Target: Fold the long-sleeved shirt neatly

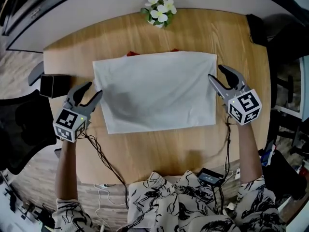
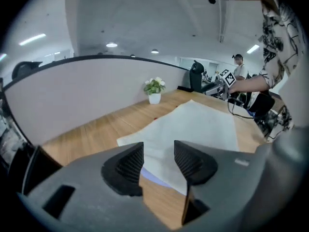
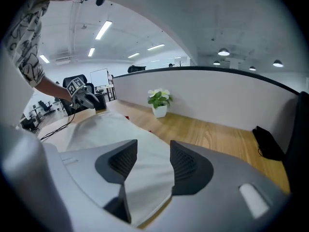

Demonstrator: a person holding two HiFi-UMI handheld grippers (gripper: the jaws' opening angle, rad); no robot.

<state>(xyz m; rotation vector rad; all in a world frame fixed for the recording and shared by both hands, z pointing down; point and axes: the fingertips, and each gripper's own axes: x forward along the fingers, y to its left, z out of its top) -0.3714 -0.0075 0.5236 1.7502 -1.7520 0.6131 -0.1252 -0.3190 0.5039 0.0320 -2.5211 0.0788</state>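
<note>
White long-sleeved shirt (image 1: 157, 91), folded into a flat rectangle, lies mid light wooden counter (image 1: 159, 151). My left fingers (image 2: 124, 168) are released: spread apart, nothing between them, by the shirt's left edge. My right fingers (image 3: 183, 166) are likewise released and empty, by its right edge. Small pot of white flowers (image 1: 159, 11) stands beyond it.

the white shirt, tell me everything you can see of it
The shirt is white, soft-looking cloth folded into a rough rectangle with no sleeves showing. It lies flat on the wooden table with faint creases. Something red peeks out at its far edge. The left gripper and right gripper flank its sides, jaws open, clamping nothing.
</note>
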